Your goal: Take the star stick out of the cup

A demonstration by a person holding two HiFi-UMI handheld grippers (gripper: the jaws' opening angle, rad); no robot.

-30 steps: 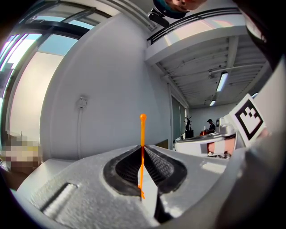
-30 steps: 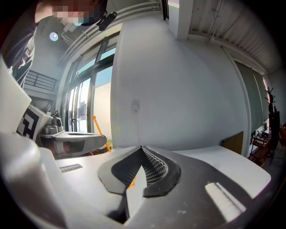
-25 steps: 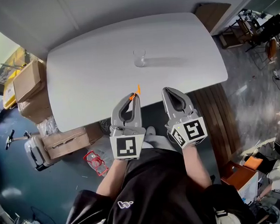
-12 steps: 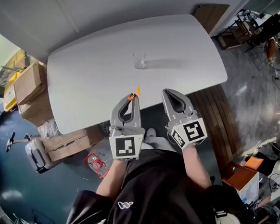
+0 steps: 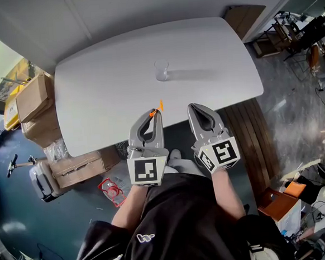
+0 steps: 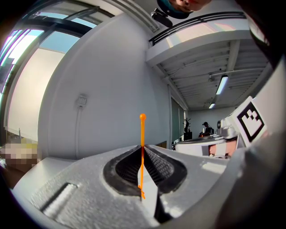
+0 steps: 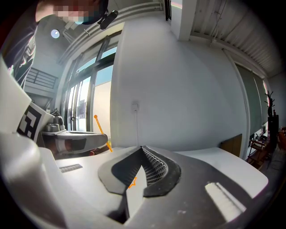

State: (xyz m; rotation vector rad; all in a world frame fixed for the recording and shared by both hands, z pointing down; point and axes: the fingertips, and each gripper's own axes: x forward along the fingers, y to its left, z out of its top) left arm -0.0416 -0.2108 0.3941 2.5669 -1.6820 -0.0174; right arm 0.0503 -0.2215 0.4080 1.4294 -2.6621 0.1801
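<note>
Since the white counter [image 5: 104, 97] fills most of the head view, start there. Both tools hang off its 6 o'clock edge, close to the person's body. The left tool [image 5: 155, 113] is clamped on something thin, and the right tool [image 5: 193, 106] is closed with nothing I can make out in it. The clear cup [image 5: 162, 70] sits mid-counter, at 12 o'clock from the tools, well apart, and looks empty. The orange star stick [image 6: 142, 134] stands upright in the left jaws. I'd say it's out already, so next is just laying it down gently.
</note>
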